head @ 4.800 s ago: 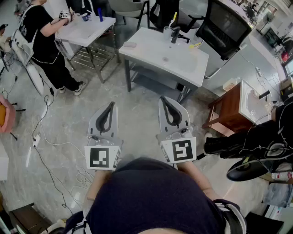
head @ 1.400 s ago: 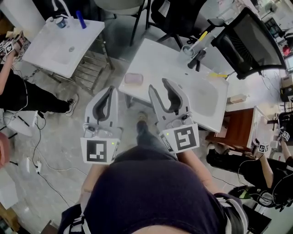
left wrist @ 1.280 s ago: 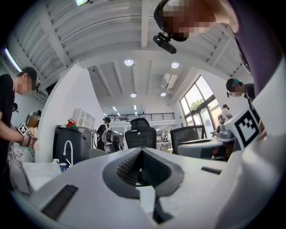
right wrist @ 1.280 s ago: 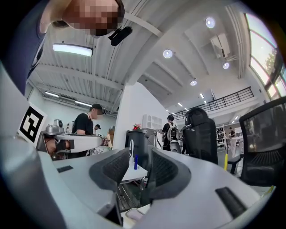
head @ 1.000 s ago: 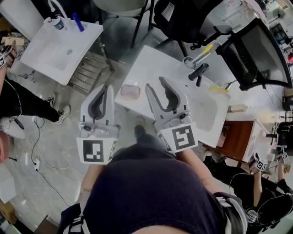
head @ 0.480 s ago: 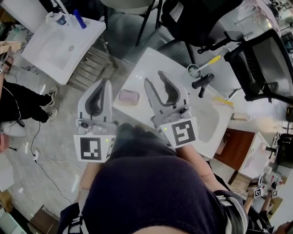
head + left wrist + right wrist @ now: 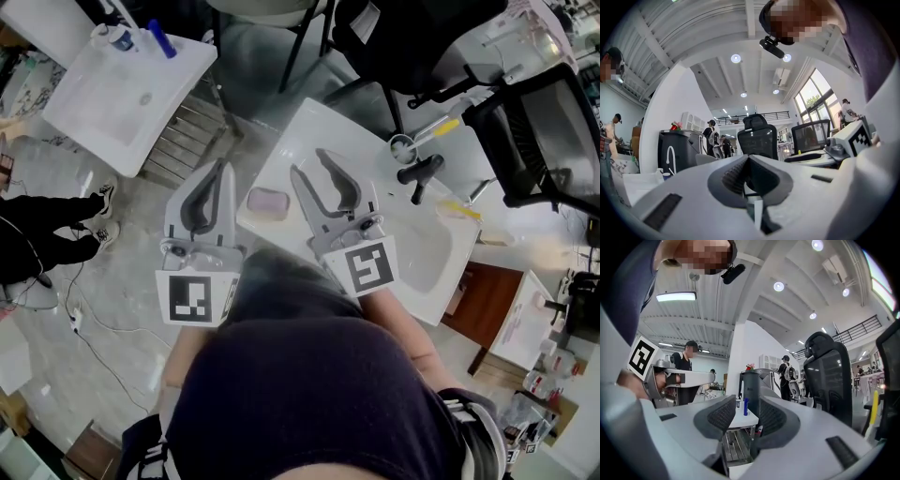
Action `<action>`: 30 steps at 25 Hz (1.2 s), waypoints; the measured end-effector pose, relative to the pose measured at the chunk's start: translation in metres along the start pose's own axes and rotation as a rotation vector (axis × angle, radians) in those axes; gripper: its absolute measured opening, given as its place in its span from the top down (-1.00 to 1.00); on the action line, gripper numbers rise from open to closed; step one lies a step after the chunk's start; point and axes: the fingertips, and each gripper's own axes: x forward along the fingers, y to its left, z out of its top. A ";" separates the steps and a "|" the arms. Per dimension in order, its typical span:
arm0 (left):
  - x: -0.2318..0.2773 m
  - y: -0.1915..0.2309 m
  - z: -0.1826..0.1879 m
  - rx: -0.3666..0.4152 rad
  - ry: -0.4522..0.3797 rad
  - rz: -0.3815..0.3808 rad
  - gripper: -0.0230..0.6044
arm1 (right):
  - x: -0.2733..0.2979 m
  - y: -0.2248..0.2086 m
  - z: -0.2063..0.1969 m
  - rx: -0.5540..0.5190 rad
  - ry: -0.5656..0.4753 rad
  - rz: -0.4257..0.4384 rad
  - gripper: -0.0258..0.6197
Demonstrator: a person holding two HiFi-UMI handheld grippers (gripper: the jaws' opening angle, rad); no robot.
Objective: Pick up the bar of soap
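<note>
Soap [image 7: 267, 202] lay on the bench [image 7: 309, 127] between the left tool [image 7: 221, 167], pressed together, and the right tool [image 7: 309, 163], spread and empty.

Two grippers [image 7: 223, 169] [image 7: 311, 166], two white washbasins [image 7: 178, 84] [image 7: 309, 131], one soap bar [image 7: 268, 202], one black tap [image 7: 419, 172]

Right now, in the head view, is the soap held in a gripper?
No, the soap lies on the sink top between the left gripper and the right gripper, in neither's jaws.
</note>
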 end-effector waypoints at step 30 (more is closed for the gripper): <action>0.012 0.014 -0.055 -0.006 0.146 -0.093 0.94 | 0.012 0.061 -0.154 -0.123 0.338 0.256 0.41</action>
